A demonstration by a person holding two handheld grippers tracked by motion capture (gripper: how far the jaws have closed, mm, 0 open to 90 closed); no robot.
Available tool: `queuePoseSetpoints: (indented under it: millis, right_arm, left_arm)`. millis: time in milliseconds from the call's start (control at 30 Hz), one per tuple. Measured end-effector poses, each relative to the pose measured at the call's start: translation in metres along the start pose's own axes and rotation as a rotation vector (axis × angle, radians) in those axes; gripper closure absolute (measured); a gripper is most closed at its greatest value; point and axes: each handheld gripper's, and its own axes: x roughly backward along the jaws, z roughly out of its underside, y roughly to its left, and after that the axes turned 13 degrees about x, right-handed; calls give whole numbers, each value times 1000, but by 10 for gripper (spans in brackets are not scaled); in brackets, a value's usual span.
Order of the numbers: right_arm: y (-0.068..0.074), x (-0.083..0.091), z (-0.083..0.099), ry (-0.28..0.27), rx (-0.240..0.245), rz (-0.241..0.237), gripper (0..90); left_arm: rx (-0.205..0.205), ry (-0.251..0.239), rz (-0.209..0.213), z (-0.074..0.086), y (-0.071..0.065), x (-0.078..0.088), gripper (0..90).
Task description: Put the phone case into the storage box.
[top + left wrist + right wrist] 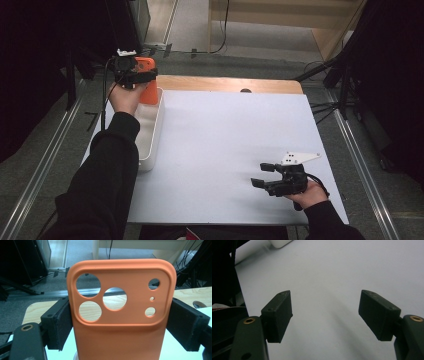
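Note:
An orange phone case [120, 322] with round camera holes stands upright between the pads of my left gripper [120, 327], which is shut on its two long edges. From above, the orange phone case [148, 85] hangs over the far end of a white bin [150, 132] at the table's left, with my left gripper [131, 72] around its top. My right gripper [262, 175] rests low at the front right of the white table, jaws wide apart. In the right gripper view its fingers [278, 315] have nothing but bare table between them.
The white bin [279, 243] is a long tray along the left edge of the white tabletop [230, 140]. A wooden strip [225, 84] runs along the table's far edge. Stands, cables and metal floor rails surround the table.

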Motion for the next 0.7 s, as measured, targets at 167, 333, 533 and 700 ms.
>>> queuePoseSetpoints:
  millis: [167, 333, 533, 700]
  right_arm:
    - [0, 0, 0, 1, 4, 0, 260]
    - [0, 0, 0, 1, 2, 0, 260]
    - [0, 0, 0, 0, 3, 3, 260]
    - [0, 0, 0, 1, 2, 1, 260]
  left_arm:
    - [12, 9, -2, 5, 4, -4, 154]
    - [12, 11, -11, 9, 5, -6, 154]
    - [3, 21, -16, 11, 7, -9, 154]
    - [2, 33, -27, 15, 8, -13, 154]
